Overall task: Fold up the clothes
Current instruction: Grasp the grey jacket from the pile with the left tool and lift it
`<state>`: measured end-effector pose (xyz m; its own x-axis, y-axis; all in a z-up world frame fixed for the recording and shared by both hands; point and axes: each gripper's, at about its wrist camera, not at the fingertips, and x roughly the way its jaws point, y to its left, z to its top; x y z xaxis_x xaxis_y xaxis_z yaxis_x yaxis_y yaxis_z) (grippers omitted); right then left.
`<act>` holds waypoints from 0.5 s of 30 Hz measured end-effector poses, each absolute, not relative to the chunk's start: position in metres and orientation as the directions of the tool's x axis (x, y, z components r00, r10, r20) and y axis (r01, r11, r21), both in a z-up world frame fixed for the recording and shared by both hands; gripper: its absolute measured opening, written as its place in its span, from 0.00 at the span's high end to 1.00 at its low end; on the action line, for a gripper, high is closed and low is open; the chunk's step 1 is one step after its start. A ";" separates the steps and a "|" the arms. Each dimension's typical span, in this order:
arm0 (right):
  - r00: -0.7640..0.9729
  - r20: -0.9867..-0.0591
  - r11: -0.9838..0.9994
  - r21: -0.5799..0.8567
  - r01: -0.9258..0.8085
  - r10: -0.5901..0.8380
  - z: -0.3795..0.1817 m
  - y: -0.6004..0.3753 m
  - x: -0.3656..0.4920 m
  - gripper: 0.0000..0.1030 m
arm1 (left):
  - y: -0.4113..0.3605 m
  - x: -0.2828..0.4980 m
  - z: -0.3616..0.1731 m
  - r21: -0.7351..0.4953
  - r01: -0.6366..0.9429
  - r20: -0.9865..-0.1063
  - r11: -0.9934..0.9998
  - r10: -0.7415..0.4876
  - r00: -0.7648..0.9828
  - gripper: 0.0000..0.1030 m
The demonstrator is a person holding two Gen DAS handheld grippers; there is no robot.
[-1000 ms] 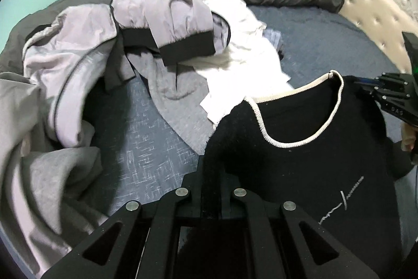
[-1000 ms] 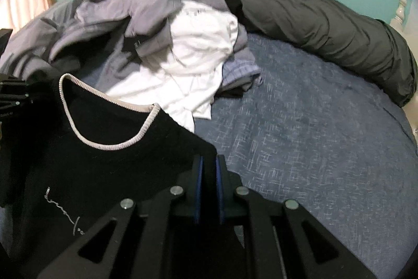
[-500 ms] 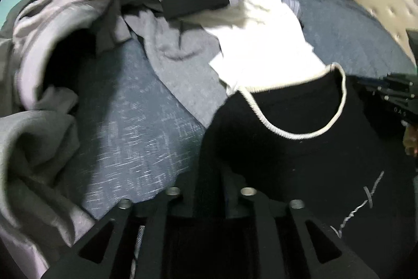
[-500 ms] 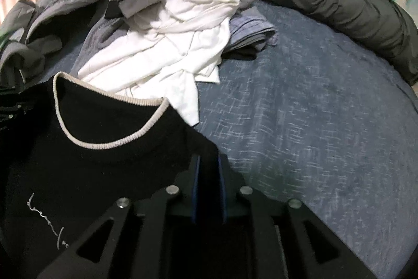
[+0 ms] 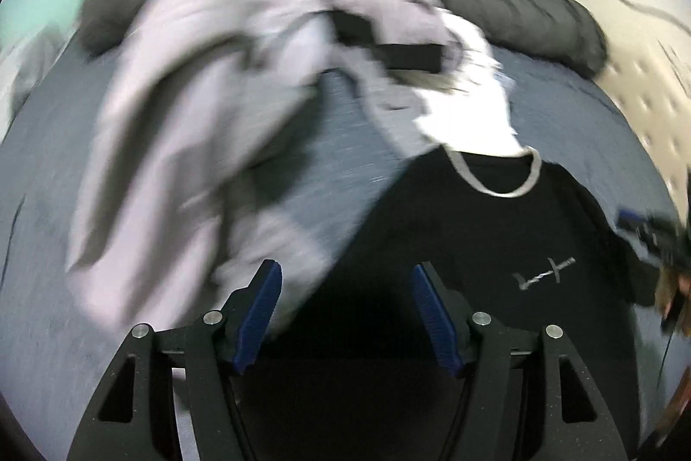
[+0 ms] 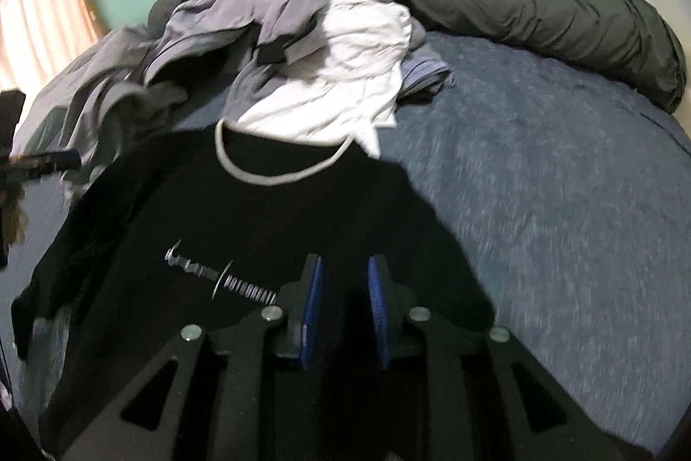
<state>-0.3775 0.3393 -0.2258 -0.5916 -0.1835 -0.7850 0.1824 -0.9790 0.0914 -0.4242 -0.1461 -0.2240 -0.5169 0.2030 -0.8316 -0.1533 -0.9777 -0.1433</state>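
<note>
You are now holding both the left gripper and right gripper open, having just released the black sweatshirt; it is lying spread on the bed, ready for folding.

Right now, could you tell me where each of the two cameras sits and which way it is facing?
Left wrist: on the left gripper, looking forward along its open blue-padded fingers, over the black sweater toward the blurred grey clothes pile; the right gripper shows at the right edge.
Right wrist: on the right gripper, fingers parted over the sweater's lower part, facing the white shirt and dark duvet; the left gripper shows at the left edge.
Shared: sweater, pile, blue bed cover, teal wall.
</note>
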 end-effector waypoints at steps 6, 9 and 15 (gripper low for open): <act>-0.580 -0.788 -0.972 0.094 0.214 -0.204 -0.225 0.330 -0.364 0.79 | -0.202 -0.420 -0.248 -0.168 0.005 -0.882 -0.986 0.148 -0.446 0.17; -0.581 -0.786 -0.971 0.101 0.217 -0.212 -0.225 0.327 -0.365 0.79 | -0.211 -0.423 -0.273 -0.205 0.042 -0.897 -0.978 0.171 -0.408 0.17; -0.568 -0.795 -0.964 0.078 0.256 -0.215 -0.234 0.315 -0.367 0.79 | -0.212 -0.447 -0.303 -0.234 0.064 -0.892 -0.970 0.188 -0.412 0.45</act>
